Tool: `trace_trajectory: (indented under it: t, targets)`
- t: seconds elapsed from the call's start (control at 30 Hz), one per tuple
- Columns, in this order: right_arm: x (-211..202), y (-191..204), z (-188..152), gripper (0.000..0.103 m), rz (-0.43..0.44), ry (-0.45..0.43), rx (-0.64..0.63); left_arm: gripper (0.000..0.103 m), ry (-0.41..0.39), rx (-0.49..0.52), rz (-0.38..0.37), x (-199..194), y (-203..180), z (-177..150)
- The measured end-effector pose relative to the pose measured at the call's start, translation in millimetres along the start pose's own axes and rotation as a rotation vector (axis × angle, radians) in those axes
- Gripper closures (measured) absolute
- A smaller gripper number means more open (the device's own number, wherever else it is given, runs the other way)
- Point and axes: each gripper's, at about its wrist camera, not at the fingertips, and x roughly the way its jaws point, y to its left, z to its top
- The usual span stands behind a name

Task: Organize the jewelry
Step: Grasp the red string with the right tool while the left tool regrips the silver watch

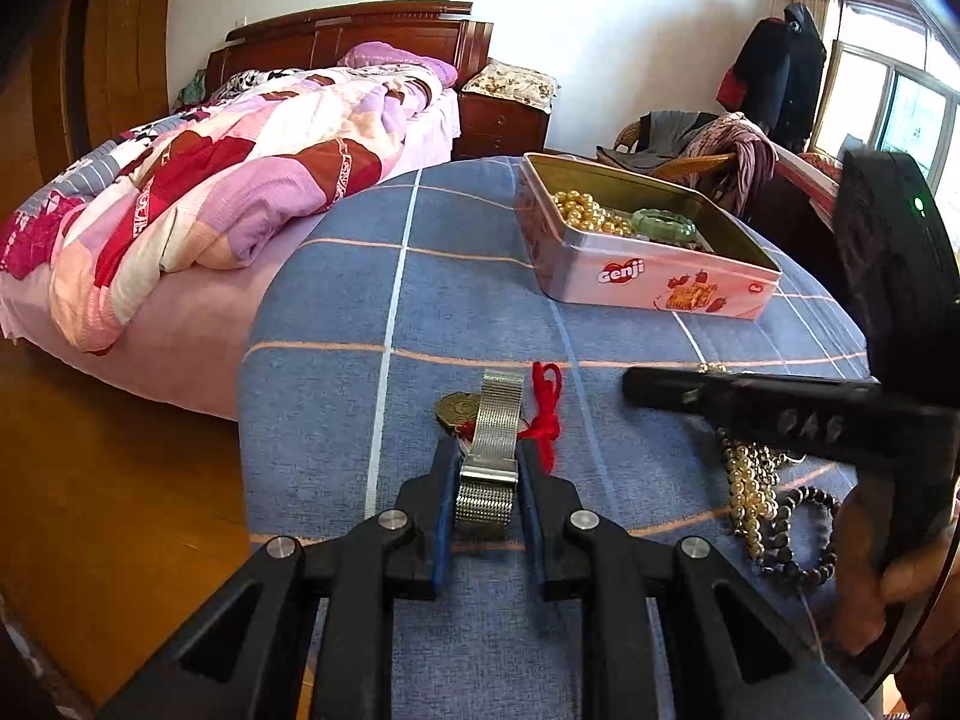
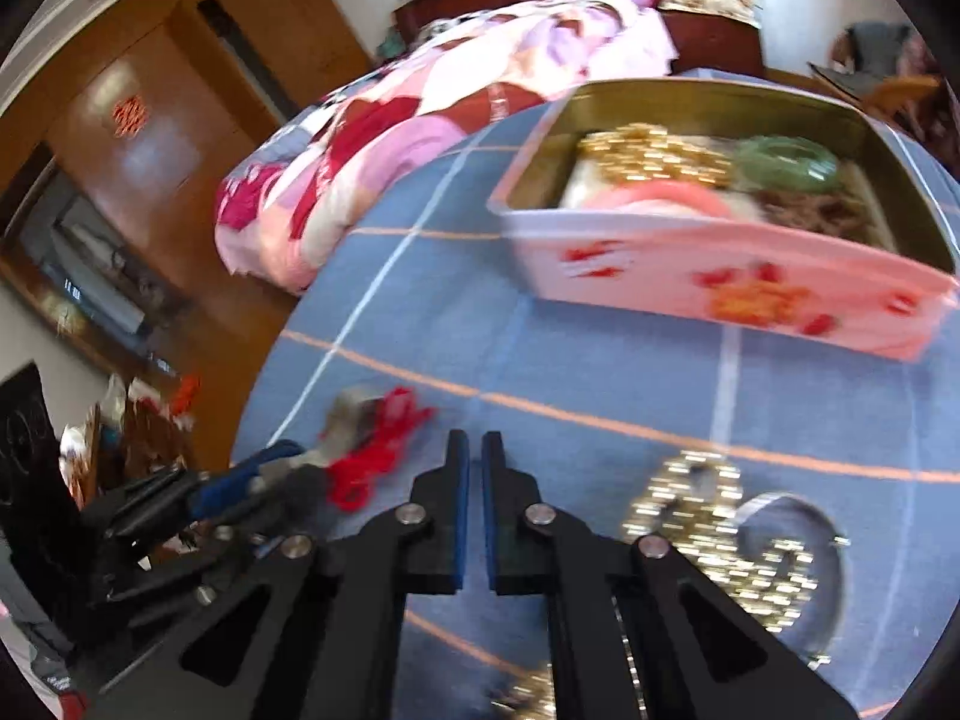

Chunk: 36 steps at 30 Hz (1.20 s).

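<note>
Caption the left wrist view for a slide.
Left hand-held gripper straddles a silver mesh watch band on the blue checked cloth, pink tin beyond.

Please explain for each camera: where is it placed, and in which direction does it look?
Left wrist: sits on the left gripper, looks forward along its jaws, which clasp a metal mesh watch band on the blue checked cloth; the person's right hand shows.
Right wrist: sits on the right gripper, jaws nearly closed and empty, looks across the cloth; the left gripper shows at left.
Shared: pink tin, red cord, bed.
</note>
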Motion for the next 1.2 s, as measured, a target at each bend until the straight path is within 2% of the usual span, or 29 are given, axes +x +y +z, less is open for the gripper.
trace_trajectory:
  t: [0.03,0.13,0.2,0.3,0.33,0.4,0.43,0.47,0.53,0.67,0.73,0.77,0.8,0.83,0.87,0.93,1.0,1.2]
  targets:
    - [-3,-4,0,0.096,0.003,-0.007,0.015,0.083,-0.002,-0.003,-0.004,0,0,0]
    - [-8,-7,1,0.091,0.124,0.011,0.073,0.083,-0.006,0.002,0.005,1,-2,-1]
    - [-4,1,1,0.089,0.16,0.024,0.064,0.083,-0.004,0.007,0.004,1,-3,-1]
    - [6,21,3,0.084,0.138,0.04,0.0,0.083,-0.009,0.02,0.001,-4,-4,-1]
    - [9,26,3,0.079,0.131,0.047,-0.016,0.082,-0.015,0.028,-0.001,-7,-5,-1]
    - [11,28,3,0.067,0.125,0.045,-0.016,0.065,-0.031,0.057,0.006,-15,-7,-1]
    - [10,25,3,0.059,0.121,0.037,-0.007,0.046,-0.041,0.072,0.016,-18,-7,-2]
    - [8,22,3,0.056,0.119,0.027,0.002,0.037,-0.058,0.085,0.03,-21,-8,-3]
    - [5,19,5,0.056,0.121,0.014,0.012,0.036,-0.086,0.092,0.032,-25,-6,-4]
    - [11,27,12,0.056,0.098,0.006,-0.018,0.036,-0.066,0.088,0.038,-12,-7,-6]
    - [26,36,13,0.057,0.105,0.056,-0.049,0.041,-0.055,0.085,0.033,-7,-9,-9]
    - [29,39,10,0.061,0.095,0.057,-0.07,0.053,-0.045,0.087,0.033,-3,-9,-10]
    - [29,43,8,0.066,0.063,0.05,-0.101,0.056,-0.05,0.092,0.055,-2,-10,-11]
    - [29,44,6,0.086,0.067,0.061,-0.112,0.067,-0.055,0.095,0.075,-2,-10,-11]
    - [30,44,4,0.097,0.082,0.08,-0.107,0.077,-0.058,0.087,0.079,-2,-7,-10]
    - [27,39,1,0.097,0.078,0.063,-0.095,0.087,-0.054,0.033,0.038,-3,1,-7]
    - [18,33,1,0.097,0.065,0.031,-0.078,0.087,-0.057,-0.005,0.016,-4,7,-7]
    - [-8,13,5,0.097,-0.03,-0.04,-0.046,0.088,-0.068,-0.022,0.033,-5,4,-6]
